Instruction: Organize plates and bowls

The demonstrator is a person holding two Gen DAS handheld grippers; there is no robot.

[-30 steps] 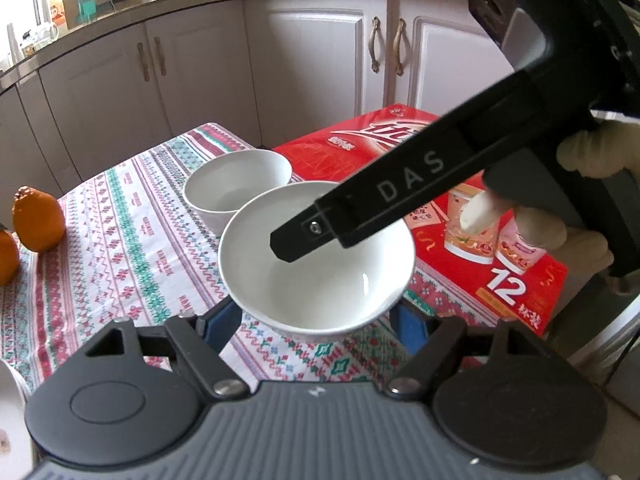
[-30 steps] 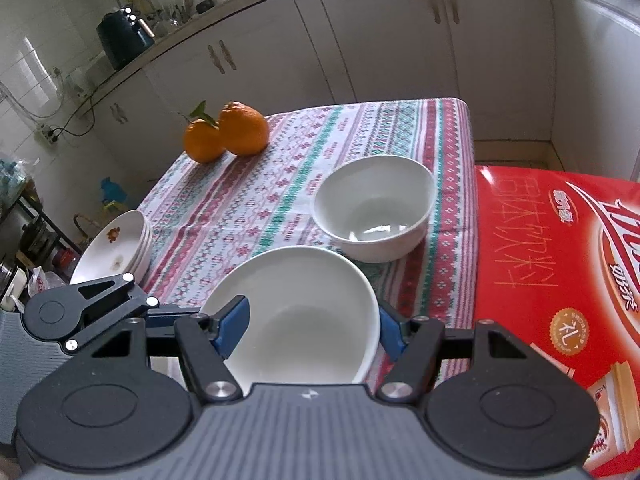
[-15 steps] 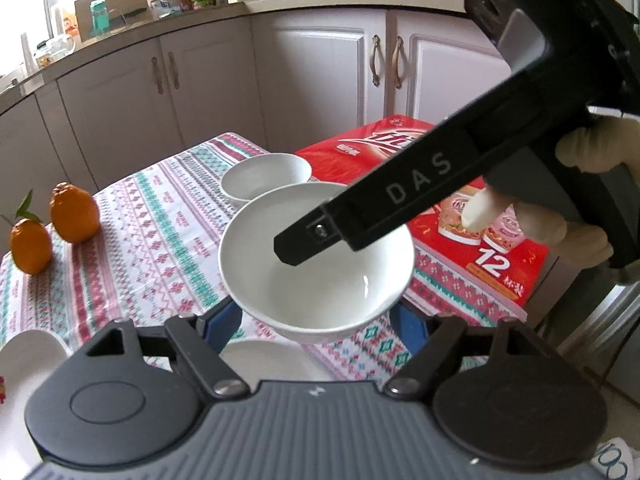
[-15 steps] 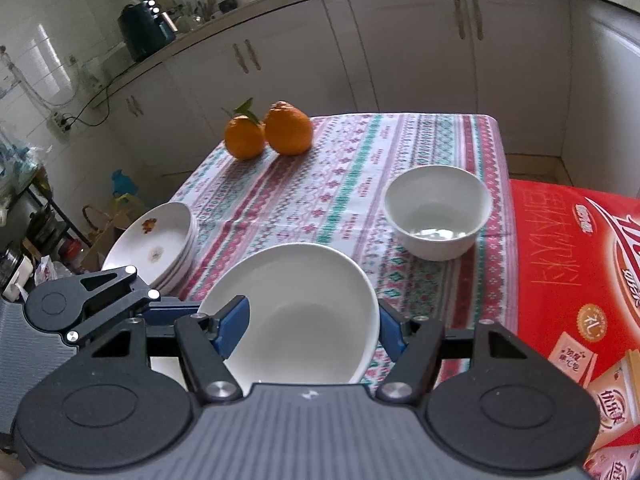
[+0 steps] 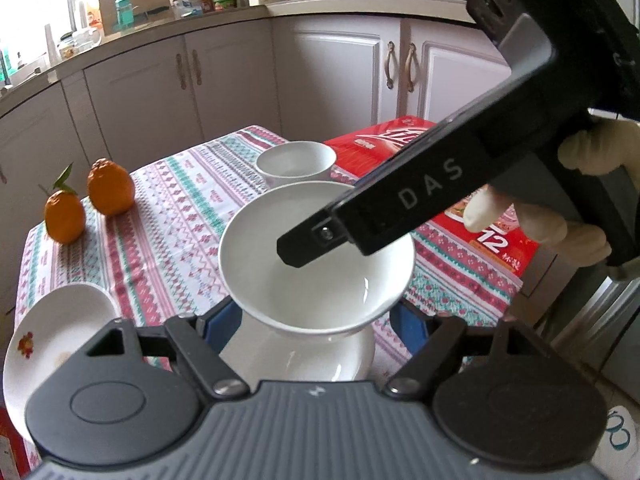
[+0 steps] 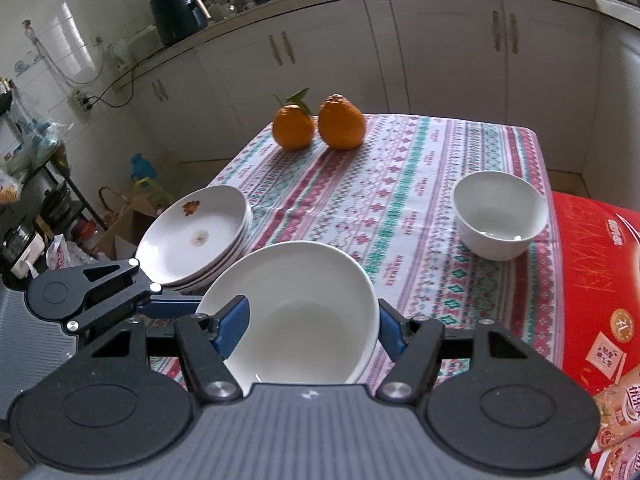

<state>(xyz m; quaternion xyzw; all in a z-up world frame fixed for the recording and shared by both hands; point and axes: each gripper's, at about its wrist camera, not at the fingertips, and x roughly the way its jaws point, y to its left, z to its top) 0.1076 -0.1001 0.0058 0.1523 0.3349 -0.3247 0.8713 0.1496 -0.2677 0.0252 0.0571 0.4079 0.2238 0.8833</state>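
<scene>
Both grippers hold one white bowl (image 5: pixel 316 264) above the table, also in the right wrist view (image 6: pixel 296 312). My left gripper (image 5: pixel 316 320) grips it from its near side. My right gripper (image 6: pixel 308 324) grips its rim, one finger (image 5: pixel 316 240) reaching inside the bowl. Another white bowl (image 5: pixel 320 360) sits directly under it on the table. A smaller white bowl (image 6: pixel 500 212) stands at the table's right edge, also in the left wrist view (image 5: pixel 296 162). A stack of white flowered plates (image 6: pixel 196 236) lies at the left.
Two oranges (image 6: pixel 320 126) sit at the far side of the patterned tablecloth (image 6: pixel 400 184). A red carton (image 6: pixel 596 292) lies against the table's right side. White kitchen cabinets (image 6: pixel 440 48) stand behind.
The held bowl has been lifted and carried back and to the left, away from the small bowl, to above a second bowl near the plate stack.
</scene>
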